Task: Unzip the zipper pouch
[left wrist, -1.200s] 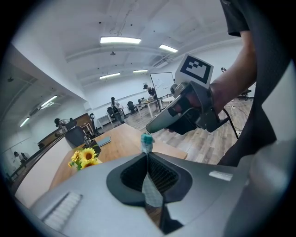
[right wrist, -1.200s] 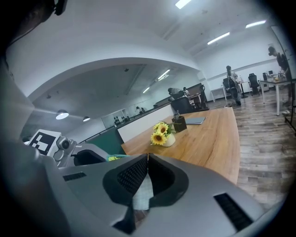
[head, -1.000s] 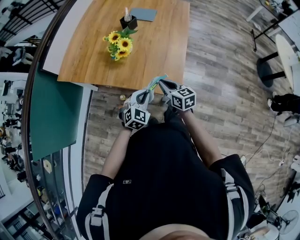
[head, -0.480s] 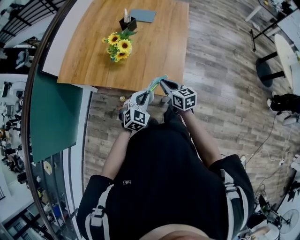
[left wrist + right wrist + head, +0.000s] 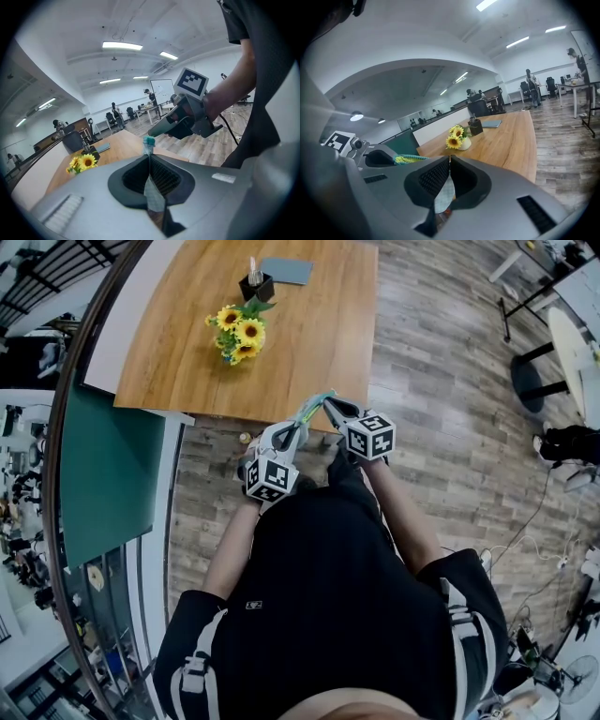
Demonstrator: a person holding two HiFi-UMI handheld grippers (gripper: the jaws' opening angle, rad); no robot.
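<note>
The left hand-held gripper (image 5: 150,159) and right hand-held gripper (image 5: 450,161) each pinched the zipper pouch (image 5: 410,159), held in the air by the worktop's (image 5: 309,334) near edge (light, floppy cloth, probably); best gripped beside the zipper and at its pull.

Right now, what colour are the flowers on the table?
The flowers are yellow; the right gripper view shows them best.

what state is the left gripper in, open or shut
Shut on the pouch: the left gripper has its jaws pressed together with fabric pinched between them.
</note>
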